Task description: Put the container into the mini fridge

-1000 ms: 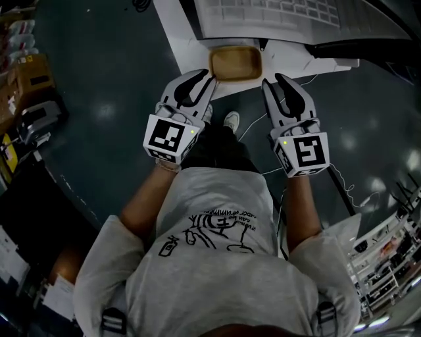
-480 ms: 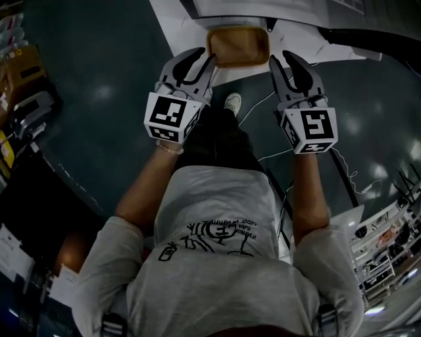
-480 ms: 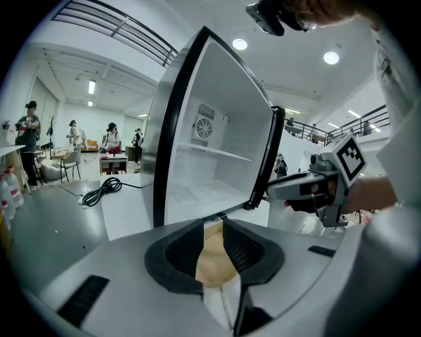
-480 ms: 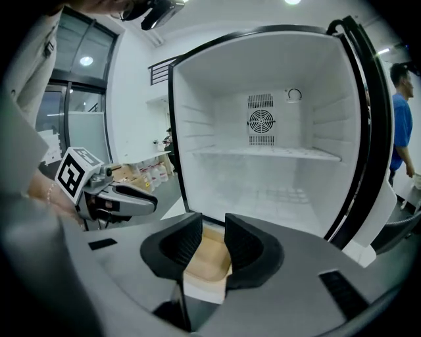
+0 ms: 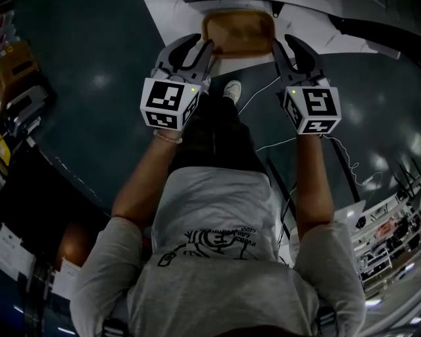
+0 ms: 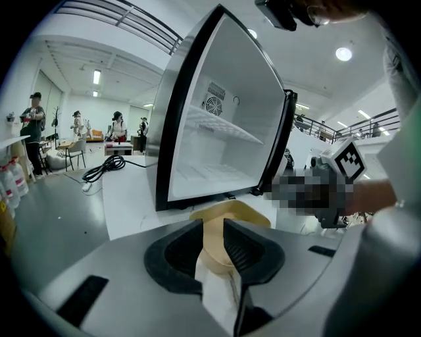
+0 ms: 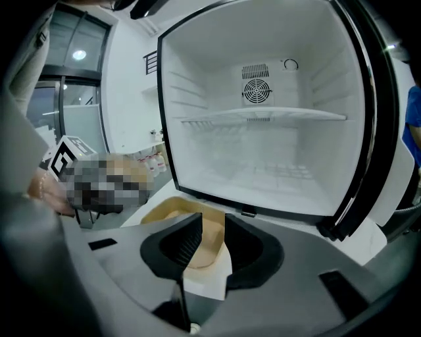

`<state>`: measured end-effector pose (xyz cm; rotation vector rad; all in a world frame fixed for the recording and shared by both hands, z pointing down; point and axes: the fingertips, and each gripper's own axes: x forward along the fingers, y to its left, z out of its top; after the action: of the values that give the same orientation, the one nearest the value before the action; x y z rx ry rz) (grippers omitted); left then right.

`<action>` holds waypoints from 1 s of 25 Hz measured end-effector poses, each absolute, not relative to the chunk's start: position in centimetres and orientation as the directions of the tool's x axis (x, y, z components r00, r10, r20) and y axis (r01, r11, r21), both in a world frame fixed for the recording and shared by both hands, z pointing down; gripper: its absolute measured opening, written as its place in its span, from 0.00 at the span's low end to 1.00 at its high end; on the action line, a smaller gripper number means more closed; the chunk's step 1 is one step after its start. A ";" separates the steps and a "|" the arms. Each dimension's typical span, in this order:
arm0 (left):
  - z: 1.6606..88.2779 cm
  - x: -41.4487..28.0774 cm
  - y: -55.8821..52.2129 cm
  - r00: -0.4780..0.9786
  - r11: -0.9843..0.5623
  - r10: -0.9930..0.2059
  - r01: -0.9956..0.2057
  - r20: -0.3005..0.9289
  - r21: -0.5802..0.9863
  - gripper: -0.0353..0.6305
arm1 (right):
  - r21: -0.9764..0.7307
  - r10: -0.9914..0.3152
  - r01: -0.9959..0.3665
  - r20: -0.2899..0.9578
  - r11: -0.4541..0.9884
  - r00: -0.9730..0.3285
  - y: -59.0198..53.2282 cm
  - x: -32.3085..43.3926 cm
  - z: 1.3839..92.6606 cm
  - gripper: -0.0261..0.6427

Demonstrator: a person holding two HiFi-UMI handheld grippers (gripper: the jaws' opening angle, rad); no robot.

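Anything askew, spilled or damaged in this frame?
Nothing stands out. The tan rectangular container sits upright, nothing spilled, on the white sheet before the open white mini fridge, whose shelf lies level.

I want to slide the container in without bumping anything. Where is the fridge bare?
Both levels of the fridge are bare: the floor under the shelf, and the shelf itself, up to the fan grille. It is crowded only out front, where the container sits on the white sheet before the fridge.
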<state>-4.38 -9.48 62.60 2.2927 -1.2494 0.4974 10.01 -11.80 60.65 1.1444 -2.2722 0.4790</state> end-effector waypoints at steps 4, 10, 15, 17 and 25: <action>64.4 -3.8 -9.6 0.517 -0.459 -0.669 -0.852 0.533 0.251 0.22 | -0.077 -0.609 -0.817 0.627 0.571 -0.485 -12.1 10.5 62.9 0.19; 66.2 -3.7 -9.2 0.523 -0.440 -0.667 -0.851 0.530 0.286 0.22 | -0.099 -0.603 -0.838 0.650 0.537 -0.463 -12.0 11.0 65.5 0.19; 66.6 -3.4 -9.3 0.525 -0.436 -0.675 -0.851 0.519 0.294 0.22 | -0.118 -0.592 -0.841 0.659 0.527 -0.464 -12.0 11.2 67.0 0.20; 66.6 -3.3 -9.4 0.526 -0.435 -0.677 -0.850 0.515 0.296 0.22 | -0.127 -0.589 -0.841 0.659 0.525 -0.467 -12.0 11.2 67.4 0.20; 66.7 -3.1 -9.7 0.528 -0.427 -0.683 -0.849 0.505 0.310 0.22 | -0.163 -0.593 -0.848 0.648 0.505 -0.478 -12.3 11.3 67.7 0.20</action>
<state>-3.09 -9.69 66.67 2.2370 -1.2419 0.4119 11.28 -12.32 67.66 1.1781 -2.2292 0.6465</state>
